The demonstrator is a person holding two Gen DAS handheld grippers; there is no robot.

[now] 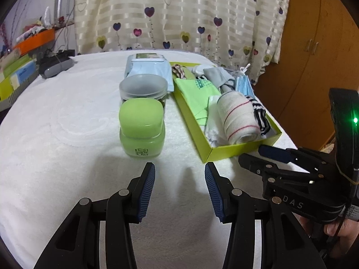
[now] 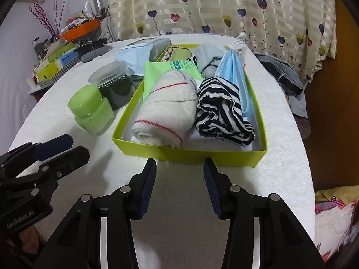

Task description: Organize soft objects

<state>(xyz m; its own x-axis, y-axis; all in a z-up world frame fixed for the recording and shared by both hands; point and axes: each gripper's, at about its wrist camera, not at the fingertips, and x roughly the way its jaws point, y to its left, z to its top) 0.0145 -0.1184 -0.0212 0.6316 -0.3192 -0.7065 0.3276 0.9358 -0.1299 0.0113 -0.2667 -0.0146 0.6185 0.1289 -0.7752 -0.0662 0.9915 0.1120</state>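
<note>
A lime-green box (image 2: 157,151) (image 1: 226,151) on the white table holds soft things: a rolled white towel with red stripes (image 2: 166,112) (image 1: 239,118), a black-and-white striped cloth (image 2: 222,109), blue face masks (image 2: 235,71) (image 1: 242,83), a green packet (image 2: 179,67) (image 1: 197,87) and grey socks (image 1: 213,72). My right gripper (image 2: 179,168) is open and empty, just in front of the box's near wall. My left gripper (image 1: 179,170) is open and empty, over bare cloth near a green jar (image 1: 141,127).
The green jar (image 2: 92,109) and a frosted-lid dark jar (image 2: 112,83) (image 1: 143,88) stand left of the box, a pale blue wipes pack (image 1: 149,67) behind them. Cluttered boxes and an orange tray (image 2: 80,28) sit far left. The table's edge drops off at right.
</note>
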